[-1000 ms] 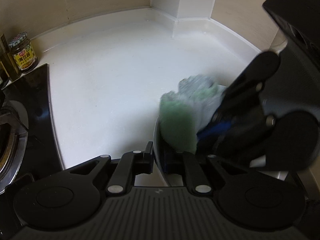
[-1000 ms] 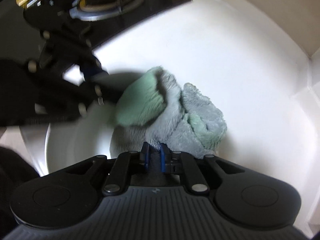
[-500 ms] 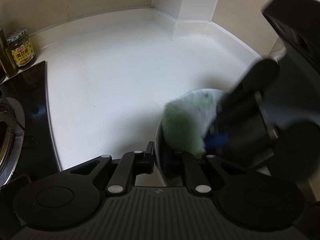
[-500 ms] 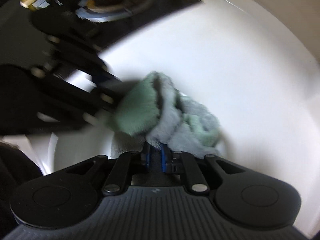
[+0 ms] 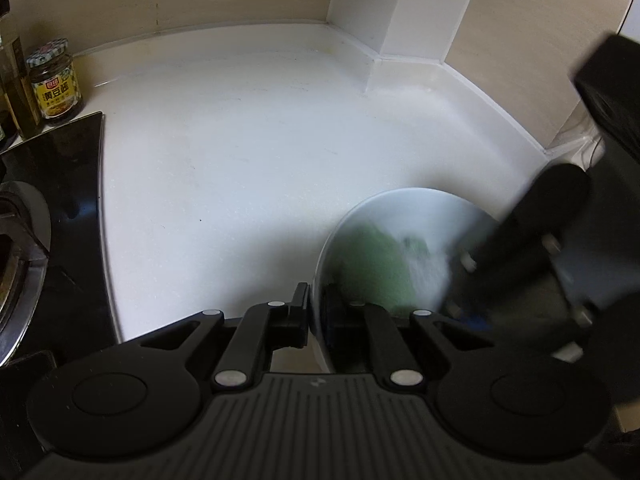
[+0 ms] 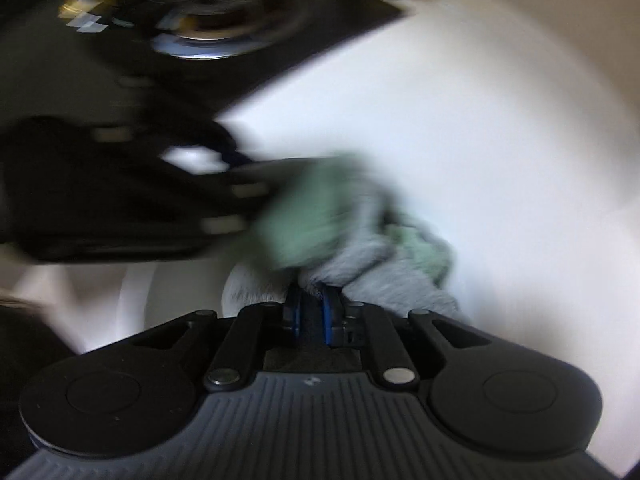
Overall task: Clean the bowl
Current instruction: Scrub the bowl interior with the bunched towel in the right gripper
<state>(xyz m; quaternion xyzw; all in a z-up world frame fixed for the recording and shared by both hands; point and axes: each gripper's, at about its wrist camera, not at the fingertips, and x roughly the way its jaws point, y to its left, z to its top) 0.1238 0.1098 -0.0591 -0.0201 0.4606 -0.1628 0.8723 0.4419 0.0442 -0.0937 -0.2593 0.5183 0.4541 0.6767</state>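
Observation:
A white bowl (image 5: pixel 404 204) sits on the white counter at the lower right of the left wrist view. My left gripper (image 5: pixel 317 312) is shut on its near rim, one finger outside and one inside. A green and grey cloth (image 5: pixel 384 264) lies bunched inside the bowl. My right gripper (image 5: pixel 476 320) reaches in from the right, blurred. In the right wrist view my right gripper (image 6: pixel 312 312) is shut on the cloth (image 6: pixel 340 224), which spreads out blurred ahead of the fingers. The left gripper (image 6: pixel 224 152) shows dark on the left, holding the bowl (image 6: pixel 132 300).
A black gas hob (image 5: pixel 48 216) with a burner borders the counter on the left. A jar with a yellow label (image 5: pixel 56 80) and a dark bottle (image 5: pixel 16 84) stand behind it. The white counter (image 5: pixel 248 144) runs back to a walled corner.
The cloth has sunk lower into the bowl and slid toward its near side. More of the bowl's far rim shows. The right gripper has shifted with it, and its view is more blurred.

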